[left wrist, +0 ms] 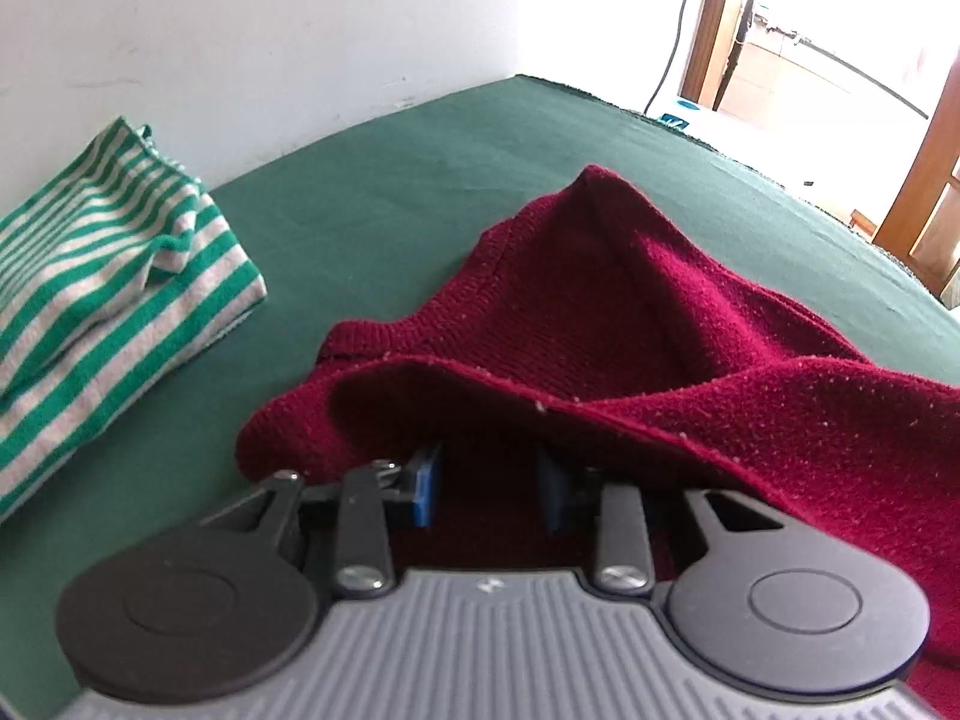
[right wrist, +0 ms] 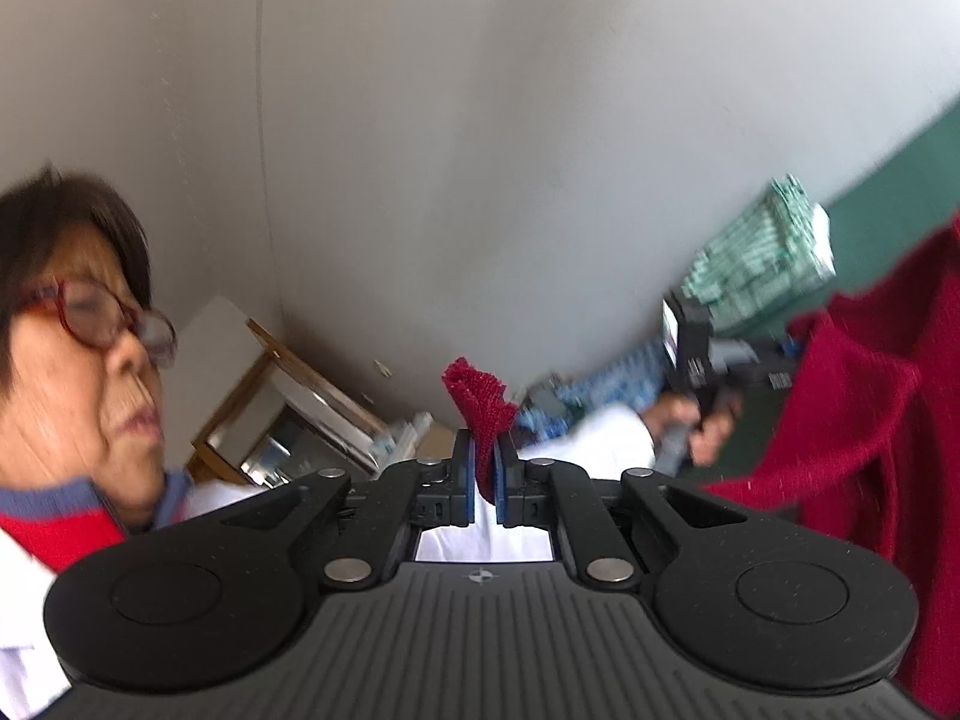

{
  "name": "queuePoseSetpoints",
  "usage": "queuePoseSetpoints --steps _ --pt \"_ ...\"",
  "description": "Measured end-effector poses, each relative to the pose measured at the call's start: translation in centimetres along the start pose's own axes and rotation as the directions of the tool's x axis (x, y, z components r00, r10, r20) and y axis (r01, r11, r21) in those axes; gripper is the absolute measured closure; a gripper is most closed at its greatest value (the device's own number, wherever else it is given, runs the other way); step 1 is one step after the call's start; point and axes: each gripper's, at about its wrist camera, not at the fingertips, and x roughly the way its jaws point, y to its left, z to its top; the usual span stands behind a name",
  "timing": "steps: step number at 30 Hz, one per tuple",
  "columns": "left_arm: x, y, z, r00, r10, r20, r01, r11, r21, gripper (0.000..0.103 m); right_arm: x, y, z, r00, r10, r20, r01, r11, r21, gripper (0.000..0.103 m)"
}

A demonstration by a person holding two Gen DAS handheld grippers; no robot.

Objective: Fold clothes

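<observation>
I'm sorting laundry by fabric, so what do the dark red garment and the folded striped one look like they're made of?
The dark red garment looks like a knit, perhaps wool or acrylic: visible stitch rows, a ribbed edge, a matte fuzzy surface with pale pills. The striped garment looks like thin cotton-type jersey: smooth and matte, with fine soft creases and green and grey stripes. Fibre content cannot be told by sight.

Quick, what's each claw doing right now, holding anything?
Left gripper: jaws apart, tips hidden under the red sweater; a grip cannot be told.
Right gripper: closed on a corner of the sweater.
</observation>
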Motion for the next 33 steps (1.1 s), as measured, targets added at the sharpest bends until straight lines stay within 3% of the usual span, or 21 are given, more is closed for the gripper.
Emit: queuePoseSetpoints --steps 7,11,18,24,28,31,33 --pt "-0.1 -0.9 0.2 1.000 0.008 -0.014 -0.007 0.999 0.045 0.069 -0.5 -2.1 -4.2 0.996 -0.059 -0.059 0.062 0.997 0.052 0.096" --pt "-0.6 -0.3 0.2 1.000 0.015 -0.019 -0.014 1.000 0.028 0.059 -0.9 -2.4 -5.3 0.996 -0.062 -0.068 0.067 0.996 0.064 0.096" --pt "-2.5 0.0 0.2 0.999 -0.036 -0.018 0.036 0.999 0.016 0.053 0.0 -4.5 -7.1 0.978 -0.133 -0.163 0.145 0.987 0.065 0.096" --pt "-5.3 0.9 -0.6 0.998 -0.055 0.020 0.056 0.998 -0.041 0.050 -0.4 -5.7 -7.3 0.979 -0.143 -0.142 0.156 0.985 0.080 0.095" --pt "-5.0 1.1 -0.6 0.994 -0.099 0.042 0.104 0.985 -0.140 0.037 -0.5 -5.8 -7.4 0.981 -0.132 -0.140 0.145 0.986 0.081 0.095" --pt "-3.4 0.4 -0.3 0.996 -0.087 0.030 0.091 0.978 -0.189 0.039 -0.3 -5.8 -7.6 0.982 -0.127 -0.141 0.140 0.987 0.084 0.095" --pt "-2.2 -0.1 -0.1 0.997 -0.078 0.011 0.079 0.973 -0.218 0.048 -0.1 -5.8 -7.6 0.980 -0.133 -0.146 0.146 0.986 0.081 0.095"
